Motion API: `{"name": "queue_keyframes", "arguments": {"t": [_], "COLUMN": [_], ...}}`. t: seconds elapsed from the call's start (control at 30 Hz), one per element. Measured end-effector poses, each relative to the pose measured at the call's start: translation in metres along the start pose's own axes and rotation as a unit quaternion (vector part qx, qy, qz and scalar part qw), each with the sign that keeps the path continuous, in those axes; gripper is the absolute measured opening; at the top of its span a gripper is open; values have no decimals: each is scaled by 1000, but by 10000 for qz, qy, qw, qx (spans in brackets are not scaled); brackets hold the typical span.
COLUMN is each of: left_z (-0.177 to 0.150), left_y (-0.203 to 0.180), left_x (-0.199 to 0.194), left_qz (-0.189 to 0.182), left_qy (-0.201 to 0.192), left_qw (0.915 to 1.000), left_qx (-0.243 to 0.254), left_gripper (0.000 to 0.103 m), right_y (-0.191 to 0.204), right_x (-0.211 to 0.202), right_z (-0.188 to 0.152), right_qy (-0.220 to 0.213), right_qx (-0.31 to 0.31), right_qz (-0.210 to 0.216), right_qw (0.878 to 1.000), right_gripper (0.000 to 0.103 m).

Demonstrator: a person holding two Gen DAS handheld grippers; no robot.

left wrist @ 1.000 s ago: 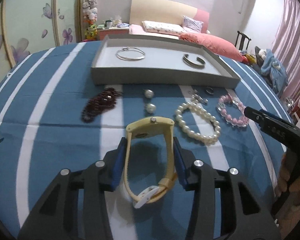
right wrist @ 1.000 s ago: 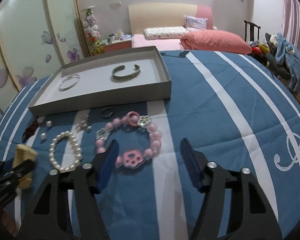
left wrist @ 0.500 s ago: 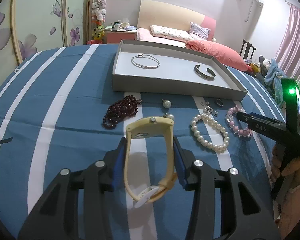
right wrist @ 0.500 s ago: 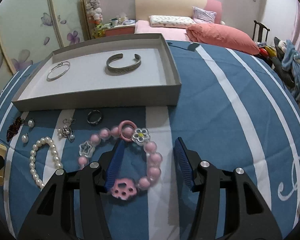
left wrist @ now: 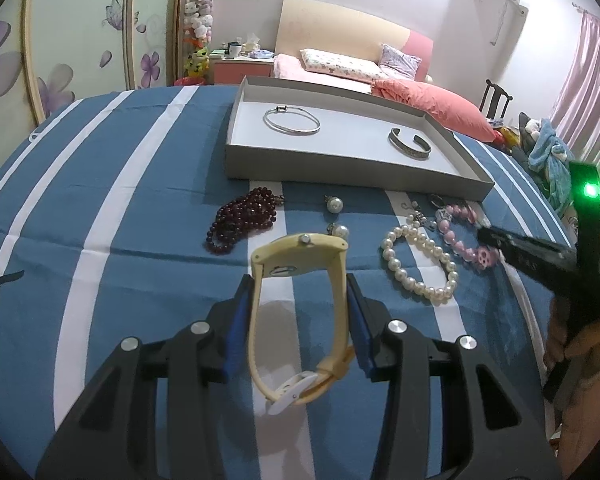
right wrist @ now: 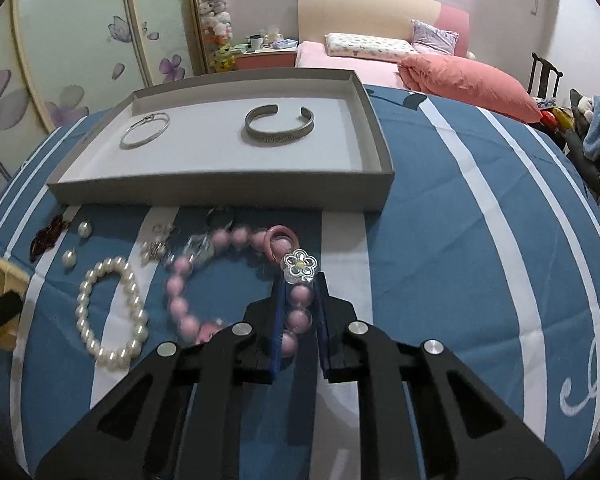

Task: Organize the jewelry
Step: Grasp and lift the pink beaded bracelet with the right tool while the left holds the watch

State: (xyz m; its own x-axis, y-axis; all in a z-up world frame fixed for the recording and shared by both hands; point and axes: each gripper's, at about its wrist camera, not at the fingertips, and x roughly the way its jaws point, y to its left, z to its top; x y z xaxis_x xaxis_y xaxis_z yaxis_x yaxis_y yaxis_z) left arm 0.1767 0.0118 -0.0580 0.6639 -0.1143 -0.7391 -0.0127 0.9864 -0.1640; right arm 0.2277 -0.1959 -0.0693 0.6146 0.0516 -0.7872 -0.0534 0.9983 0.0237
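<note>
Between right gripper (right wrist: 298, 316) pads: pink bracelet (right wrist: 300, 300), jaws closing, half-open before; we judge tray (right wrist: 220, 192) next. Left gripper (left wrist: 300, 320) clamps watch (left wrist: 300, 264).

The room light is even and a little cool, rather dim near the walls. Soft shadows fall under the grey tray (left wrist: 340, 168) and the yellow watch (left wrist: 300, 312). A green lamp (left wrist: 590, 191) glares brightly. Both views bend strongly at the dark round edges. In the right view, the pink bracelet (right wrist: 228, 240) is blurred.
</note>
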Motion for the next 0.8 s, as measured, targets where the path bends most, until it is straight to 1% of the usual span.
{"name": "queue_keyframes", "arguments": {"t": [0.13, 0.2, 0.27, 0.33, 0.37, 0.4, 0.47, 0.53, 0.6, 0.7, 0.8], "left_z": [1, 1, 1, 0, 0, 0, 0, 0, 0, 0, 1], "left_y": [0, 1, 0, 1, 1, 2, 4, 5, 7, 9, 10], "left_x": [1, 0, 0, 0, -1, -1, -3, -6, -8, -14, -18], "left_qz": [-6, -12, -23, -16, -15, -4, 4, 7, 11, 15, 13], "left_qy": [-4, 1, 5, 3, 1, -6, -17, -48, -81, -137, -187], "left_qw": [10000, 10000, 10000, 10000, 10000, 10000, 10000, 9999, 9999, 9998, 9997], "left_qx": [-24, -26, -30, -34, -41, -49, -70, -93, -108, -143, -160], "left_gripper": [44, 44, 44, 44, 44, 44, 44, 44, 44, 44, 44], "right_y": [2, 1, 0, 1, 2, 3, 4, 2, -1, -8, -11], "right_x": [-6, -4, -1, 4, 5, 6, 7, 4, -3, -25, -52], "right_z": [-6, -4, 0, 6, 7, 7, 8, 6, 0, -8, -14], "right_qy": [0, -13, -15, -18, -32, -37, -38, -48, -150, -505, -969], "right_qx": [-90, -102, -63, -81, -109, -135, -171, -113, -3, 257, 436], "right_qz": [1, -51, -54, 5, 8, 20, 92, 90, 134, 305, 534], "right_qw": [10000, 9999, 10000, 10000, 9999, 9999, 9998, 9999, 9998, 9979, 9929], "right_gripper": [17, 27, 32, 33, 33, 30, 20, 19, 19, 19, 19]}}
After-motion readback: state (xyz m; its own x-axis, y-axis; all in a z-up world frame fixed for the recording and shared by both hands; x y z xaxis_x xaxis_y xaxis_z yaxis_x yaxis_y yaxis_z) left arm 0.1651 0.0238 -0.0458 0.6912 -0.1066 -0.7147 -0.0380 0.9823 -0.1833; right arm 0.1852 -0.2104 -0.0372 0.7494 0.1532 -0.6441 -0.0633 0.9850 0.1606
